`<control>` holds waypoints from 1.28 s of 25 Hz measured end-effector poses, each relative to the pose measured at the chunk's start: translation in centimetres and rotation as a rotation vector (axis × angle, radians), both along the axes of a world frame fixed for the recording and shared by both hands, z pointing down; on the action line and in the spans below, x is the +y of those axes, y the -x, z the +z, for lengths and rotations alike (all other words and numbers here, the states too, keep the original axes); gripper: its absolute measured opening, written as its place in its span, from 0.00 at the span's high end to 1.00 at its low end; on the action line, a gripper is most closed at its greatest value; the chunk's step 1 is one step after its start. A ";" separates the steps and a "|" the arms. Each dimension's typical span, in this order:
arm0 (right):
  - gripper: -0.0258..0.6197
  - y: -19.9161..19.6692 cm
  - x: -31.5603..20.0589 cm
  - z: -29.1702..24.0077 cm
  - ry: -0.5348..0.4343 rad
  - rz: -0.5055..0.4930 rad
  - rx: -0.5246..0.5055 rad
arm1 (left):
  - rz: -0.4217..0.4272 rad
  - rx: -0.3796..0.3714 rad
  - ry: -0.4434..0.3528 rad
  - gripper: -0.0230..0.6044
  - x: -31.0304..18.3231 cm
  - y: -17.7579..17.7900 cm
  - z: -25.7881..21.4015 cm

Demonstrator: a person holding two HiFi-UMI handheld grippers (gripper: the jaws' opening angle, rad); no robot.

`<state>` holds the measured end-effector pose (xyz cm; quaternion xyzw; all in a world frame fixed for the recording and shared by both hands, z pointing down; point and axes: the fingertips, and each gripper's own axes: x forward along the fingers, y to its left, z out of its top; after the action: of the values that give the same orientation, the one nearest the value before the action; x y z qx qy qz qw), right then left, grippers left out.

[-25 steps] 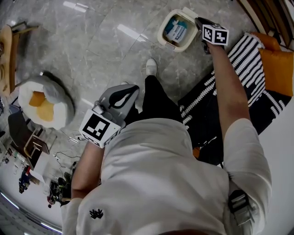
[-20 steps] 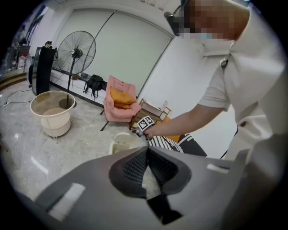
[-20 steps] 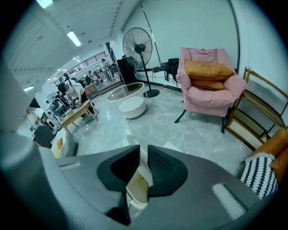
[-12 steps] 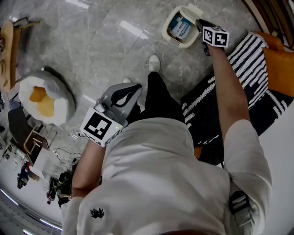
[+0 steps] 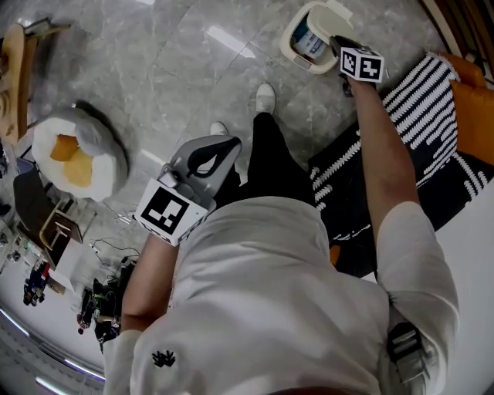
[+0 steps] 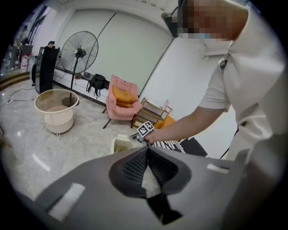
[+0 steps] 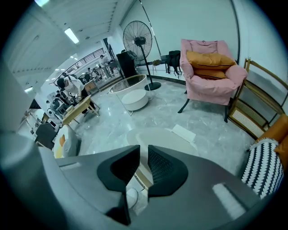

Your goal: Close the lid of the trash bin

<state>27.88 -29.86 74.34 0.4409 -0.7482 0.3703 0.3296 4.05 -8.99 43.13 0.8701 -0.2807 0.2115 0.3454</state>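
The cream trash bin (image 5: 302,48) stands on the grey marble floor at the top of the head view, its lid (image 5: 330,17) tilted partway over the opening, with contents still showing. My right gripper (image 5: 340,43) is at the lid's right edge. In the right gripper view the jaws stand a narrow slit apart with the cream lid (image 7: 163,138) running between them. My left gripper (image 5: 228,145) hangs low by the person's leg, jaws touching and holding nothing. The left gripper view shows the bin (image 6: 120,144) far ahead of that gripper (image 6: 147,149).
A black-and-white striped rug (image 5: 421,100) and an orange cushion (image 5: 477,116) lie right of the bin. The person's shoe (image 5: 265,97) is just below it. A white-and-orange pouf (image 5: 77,162) sits at the left. A pink armchair (image 7: 209,67), a fan (image 7: 138,38) and a round tub (image 7: 130,98) stand beyond.
The lid has tipped from upright behind the bin to partway down over the opening, with the right gripper following it. The left gripper has barely moved.
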 end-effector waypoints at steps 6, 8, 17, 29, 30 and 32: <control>0.90 0.9 1.7 2.4 0.032 -0.013 0.000 | -0.016 -0.023 -0.026 0.87 0.4 1.0 1.1; 0.90 1.1 2.2 3.1 0.041 -0.017 0.001 | -0.013 -0.027 -0.043 0.87 0.6 1.2 1.4; 0.90 2.0 3.3 5.8 0.082 -0.047 0.013 | -0.032 -0.032 0.036 0.87 1.1 1.0 1.8; 0.91 2.8 4.7 9.7 0.129 -0.068 0.023 | -0.035 -0.035 0.073 0.87 1.1 0.1 3.5; 0.91 2.8 4.9 10.1 0.134 -0.071 0.024 | -0.036 -0.036 0.078 0.87 1.2 0.0 3.7; 0.91 2.8 5.1 10.7 0.144 -0.080 0.026 | -0.038 -0.036 0.086 0.87 1.1 -0.1 4.0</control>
<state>25.09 -24.74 85.03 0.3908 -0.7323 0.4039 0.3845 4.11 -7.86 47.17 0.8451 -0.2939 0.2326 0.3812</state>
